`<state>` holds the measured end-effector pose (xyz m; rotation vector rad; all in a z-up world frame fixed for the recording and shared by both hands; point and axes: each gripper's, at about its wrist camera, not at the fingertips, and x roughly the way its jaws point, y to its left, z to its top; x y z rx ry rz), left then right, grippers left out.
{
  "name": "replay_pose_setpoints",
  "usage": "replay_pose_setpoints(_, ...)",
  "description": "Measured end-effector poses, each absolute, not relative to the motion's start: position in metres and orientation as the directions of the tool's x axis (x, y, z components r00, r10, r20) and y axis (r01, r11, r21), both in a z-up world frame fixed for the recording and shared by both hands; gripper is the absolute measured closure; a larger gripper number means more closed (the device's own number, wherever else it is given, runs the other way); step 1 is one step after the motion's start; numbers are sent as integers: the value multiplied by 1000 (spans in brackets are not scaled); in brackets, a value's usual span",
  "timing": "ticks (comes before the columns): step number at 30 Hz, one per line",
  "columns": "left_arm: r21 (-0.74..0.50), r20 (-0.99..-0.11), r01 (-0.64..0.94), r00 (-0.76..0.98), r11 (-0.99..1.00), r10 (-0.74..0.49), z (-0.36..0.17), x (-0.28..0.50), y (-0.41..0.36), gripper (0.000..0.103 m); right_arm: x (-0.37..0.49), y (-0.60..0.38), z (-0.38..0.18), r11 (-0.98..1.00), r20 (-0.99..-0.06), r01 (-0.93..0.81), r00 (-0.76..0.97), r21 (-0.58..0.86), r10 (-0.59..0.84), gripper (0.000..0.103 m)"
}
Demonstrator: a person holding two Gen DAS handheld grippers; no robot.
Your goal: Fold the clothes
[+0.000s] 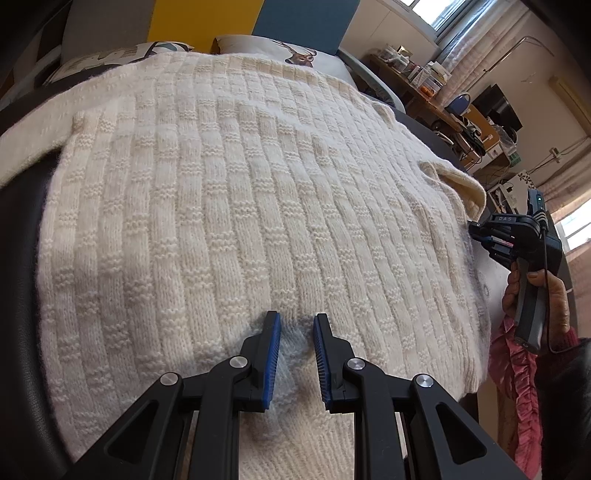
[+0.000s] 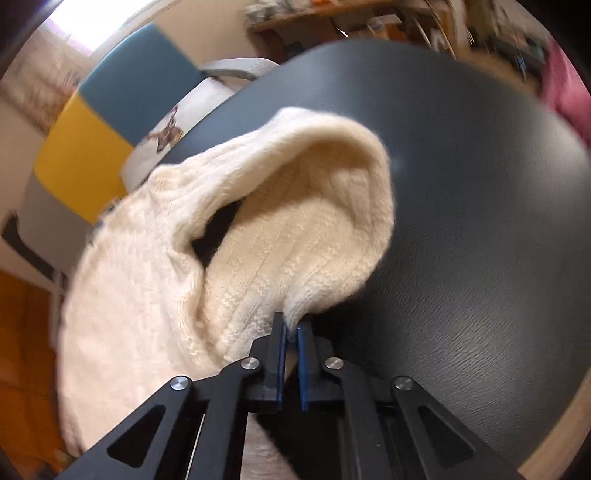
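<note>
a cream, block-ribbed knitted sweater (image 1: pixel 236 206) lies spread over a dark round table (image 2: pixel 480 221), the left gripper (image 1: pixel 296 328) pinching a raised fold, the right gripper (image 2: pixel 291 332) clamped tight on its edge.

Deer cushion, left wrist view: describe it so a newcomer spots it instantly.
Start at the cream knitted sweater spread over the dark table. Past its far edge, below the blue panel, lies a pale cushion. Its printed antlered deer head sets it apart from the cushion with bold dark shapes to its left.
</note>
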<state>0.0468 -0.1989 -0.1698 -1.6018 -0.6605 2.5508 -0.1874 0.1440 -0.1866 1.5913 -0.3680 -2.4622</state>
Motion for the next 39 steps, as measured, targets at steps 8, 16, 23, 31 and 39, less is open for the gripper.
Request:
replay_pose_setpoints(8,-385,-846,169,-458,-907,274,-169,46,-199,84,-172,114,-101,-813,-623,220,-753,-539,209,99)
replay_pose_setpoints(16,-380,-851,169,-448,-909,272,-170,43,-202,84,-149,112,-157,-379,-411,273,-840,-884,355,98)
replay_pose_setpoints(23,-357,-872,169,-413,-919,263,-169,37,-200,84,-141,158,-187,-507,-619,419,-711,-753,333,78)
replay_pose_setpoints(31,-301,-879,108,-417,-947,232,-125,2,-198,78,-143,227,-114,-898,-842,383,-538,-216,-27,76)
replay_pose_setpoints(39,-299,-808,-33,-524,-954,271,-79,-152,-161,74,-167,271,-99,-957,-845,208,-458,201,-277,76)
